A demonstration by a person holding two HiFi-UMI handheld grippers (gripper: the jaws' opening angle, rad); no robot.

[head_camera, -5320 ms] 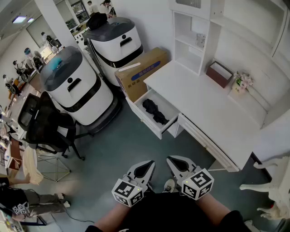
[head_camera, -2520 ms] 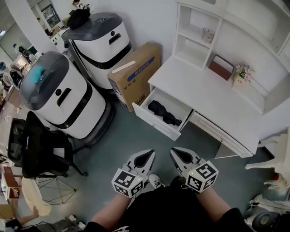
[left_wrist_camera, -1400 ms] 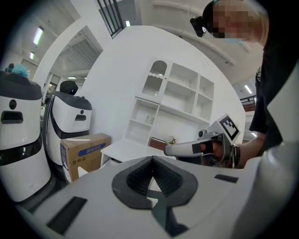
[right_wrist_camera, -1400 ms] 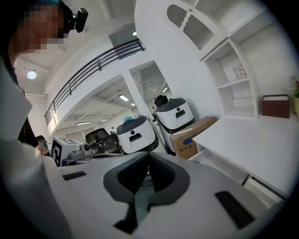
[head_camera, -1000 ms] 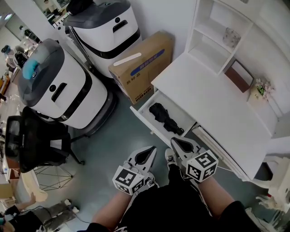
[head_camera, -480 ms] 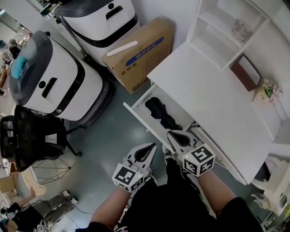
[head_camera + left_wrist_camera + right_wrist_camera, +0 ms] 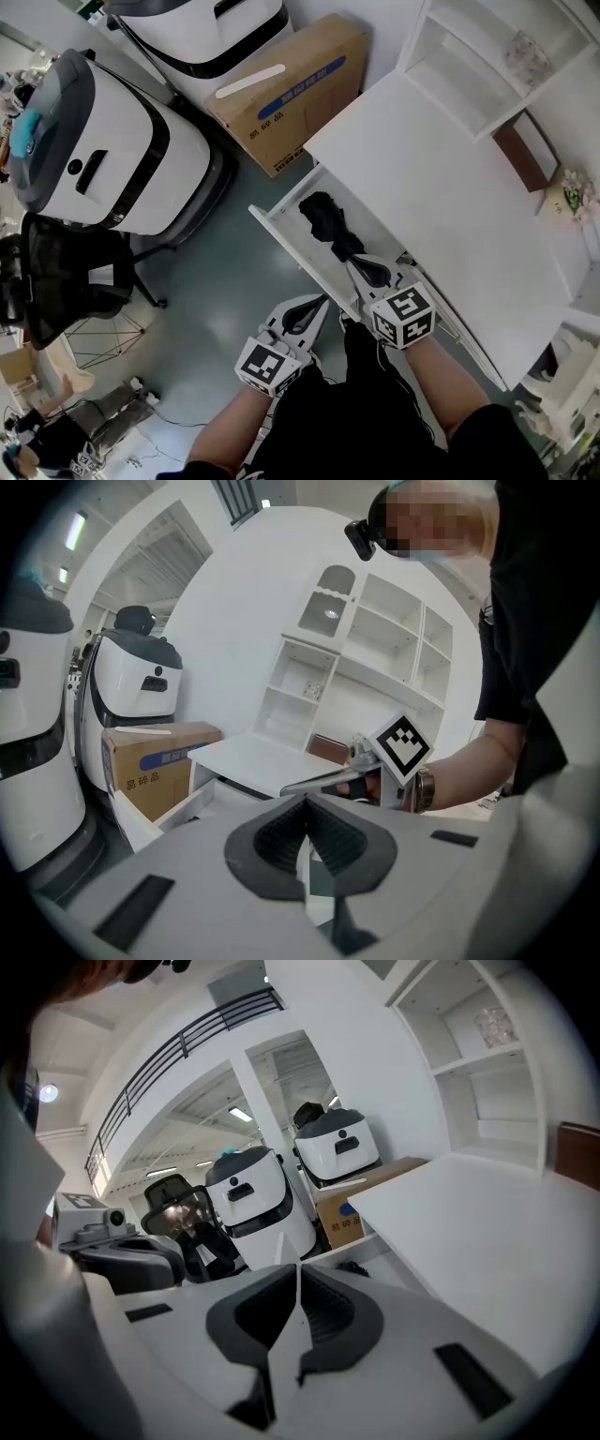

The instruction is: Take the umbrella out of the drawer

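Right gripper (image 7: pixel 356 265), jaws clenched on nothing, hangs over the nearer end of the open drawer (image 7: pixel 279 232). Left gripper (image 7: pixel 319 303), also clenched and empty, sits beside it, outside the drawer's front wall and farther from the goal. Straight ahead of the right tip, very close, the folded black umbrella (image 7: pixel 328 220) lies lengthwise in the drawer, pointing away; nothing else shows inside.

cardboard box (image 7: pixel 155 771): in the left gripper view its side panel bears the blue characters 易碎品, printed under a blue band (image 7: pixel 165 758). in the head view the band on the same box carries white print, too small to read.
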